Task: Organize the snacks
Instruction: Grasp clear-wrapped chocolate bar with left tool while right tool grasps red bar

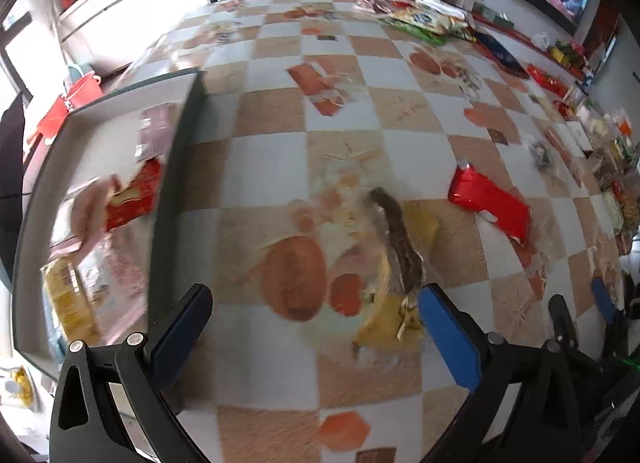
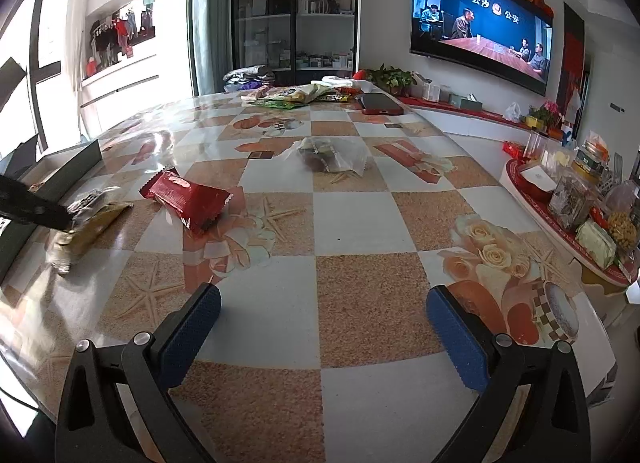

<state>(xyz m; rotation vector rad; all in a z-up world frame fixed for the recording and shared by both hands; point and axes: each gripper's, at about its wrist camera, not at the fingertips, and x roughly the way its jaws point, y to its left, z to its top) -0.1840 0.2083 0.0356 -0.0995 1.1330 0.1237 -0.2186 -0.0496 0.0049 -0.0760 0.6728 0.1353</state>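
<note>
My left gripper [image 1: 316, 303] is open above the checkered table [image 1: 272, 167]. A yellow and brown snack packet [image 1: 394, 259] lies just ahead of it, close to the right finger; the view is blurred. The same packet [image 2: 86, 219] shows in the right wrist view with the left gripper's black finger beside it. A red snack packet [image 1: 490, 205] [image 2: 186, 199] lies on the table to the right of it. A clear packet with dark contents [image 2: 330, 155] lies further back. A grey box [image 1: 104, 215] at the left holds several snacks. My right gripper [image 2: 324, 319] is open and empty over the table.
A pile of snack bags [image 2: 296, 95] and a red phone [image 2: 380, 103] lie at the table's far end. A low shelf with jars and packets [image 2: 576, 199] runs along the right. The right gripper [image 1: 580, 311] shows at the left view's right edge.
</note>
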